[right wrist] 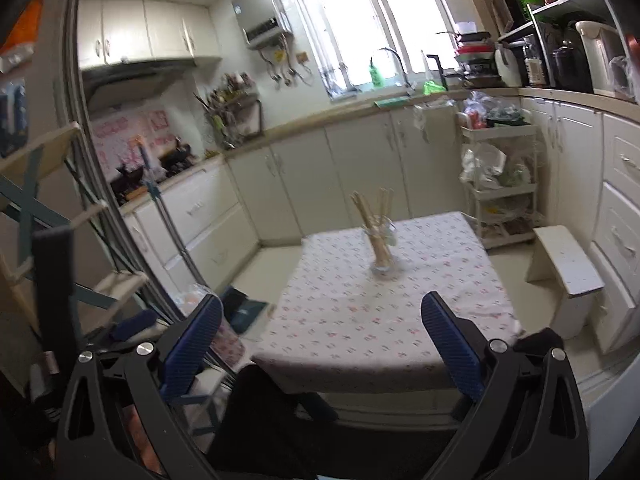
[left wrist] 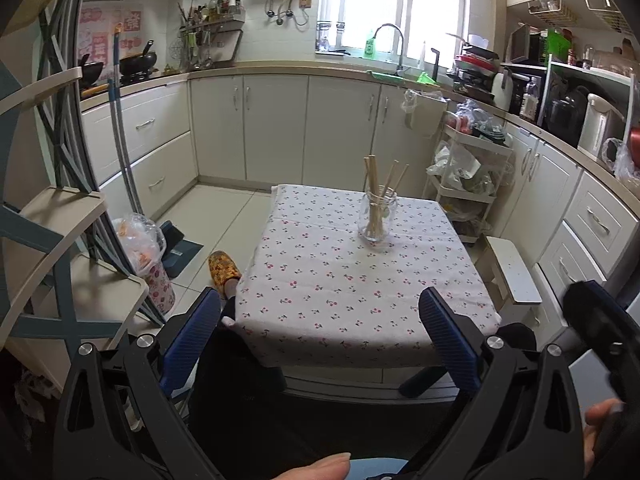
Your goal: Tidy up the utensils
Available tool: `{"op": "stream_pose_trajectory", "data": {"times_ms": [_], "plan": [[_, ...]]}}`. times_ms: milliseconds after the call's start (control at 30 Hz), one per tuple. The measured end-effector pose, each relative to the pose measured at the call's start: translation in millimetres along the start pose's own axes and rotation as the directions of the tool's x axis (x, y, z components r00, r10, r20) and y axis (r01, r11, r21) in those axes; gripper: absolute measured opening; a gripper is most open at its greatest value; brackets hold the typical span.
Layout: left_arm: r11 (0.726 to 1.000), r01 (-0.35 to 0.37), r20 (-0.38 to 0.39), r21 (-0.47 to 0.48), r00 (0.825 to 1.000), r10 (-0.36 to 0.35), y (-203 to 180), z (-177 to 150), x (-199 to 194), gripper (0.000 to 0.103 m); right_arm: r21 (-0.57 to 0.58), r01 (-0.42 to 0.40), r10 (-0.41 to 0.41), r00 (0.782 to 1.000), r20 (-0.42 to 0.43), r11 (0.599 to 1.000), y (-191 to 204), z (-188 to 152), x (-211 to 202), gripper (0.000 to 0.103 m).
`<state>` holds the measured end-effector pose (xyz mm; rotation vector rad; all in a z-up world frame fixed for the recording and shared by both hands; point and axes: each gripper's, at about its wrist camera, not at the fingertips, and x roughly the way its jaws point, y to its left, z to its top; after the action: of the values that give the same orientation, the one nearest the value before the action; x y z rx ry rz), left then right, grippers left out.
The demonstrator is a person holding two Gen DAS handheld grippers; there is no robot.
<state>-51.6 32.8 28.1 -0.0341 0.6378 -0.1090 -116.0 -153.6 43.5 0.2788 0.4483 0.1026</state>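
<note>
A clear glass jar (left wrist: 376,218) stands upright on a small table with a cherry-print cloth (left wrist: 320,280), toward its far right. Several wooden chopsticks (left wrist: 380,180) stand in the jar, leaning apart. The jar (right wrist: 383,256) and chopsticks (right wrist: 374,216) also show in the right wrist view, blurred. My left gripper (left wrist: 320,308) is open and empty, held back from the table's near edge. My right gripper (right wrist: 322,312) is open and empty, also short of the table (right wrist: 380,320). The right gripper's black body shows at the right edge of the left wrist view (left wrist: 600,320).
White kitchen cabinets (left wrist: 280,128) run around the room. A white rolling cart (left wrist: 468,184) and a white step stool (left wrist: 514,272) stand right of the table. A wooden shelf unit (left wrist: 72,240), a bagged bin (left wrist: 148,264) and a slippered foot (left wrist: 225,270) are at left.
</note>
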Motion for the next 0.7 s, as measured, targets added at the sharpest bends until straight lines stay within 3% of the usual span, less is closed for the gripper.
{"op": "stream_pose_trajectory", "data": {"times_ms": [133, 333, 700], "plan": [[1.0, -0.019, -0.007, -0.011, 1.0, 0.019, 5.6, 2.1, 6.1, 0.095, 0.022, 0.002, -0.003, 0.999, 0.051, 1.0, -3.4, 3.7, -4.6, 0.096], [1.0, -0.023, -0.014, -0.002, 1.0, 0.023, 5.0, 5.0, 15.4, 0.095, 0.026, 0.039, -0.038, 0.999, -0.023, 0.999, -4.1, 5.5, 15.7, 0.096], [1.0, -0.001, -0.028, 0.002, 1.0, 0.001, 2.6, 7.6, 28.9, 0.095, 0.016, 0.071, -0.069, 0.995, -0.076, 0.997, -6.2, 2.3, 32.2, 0.096]]}}
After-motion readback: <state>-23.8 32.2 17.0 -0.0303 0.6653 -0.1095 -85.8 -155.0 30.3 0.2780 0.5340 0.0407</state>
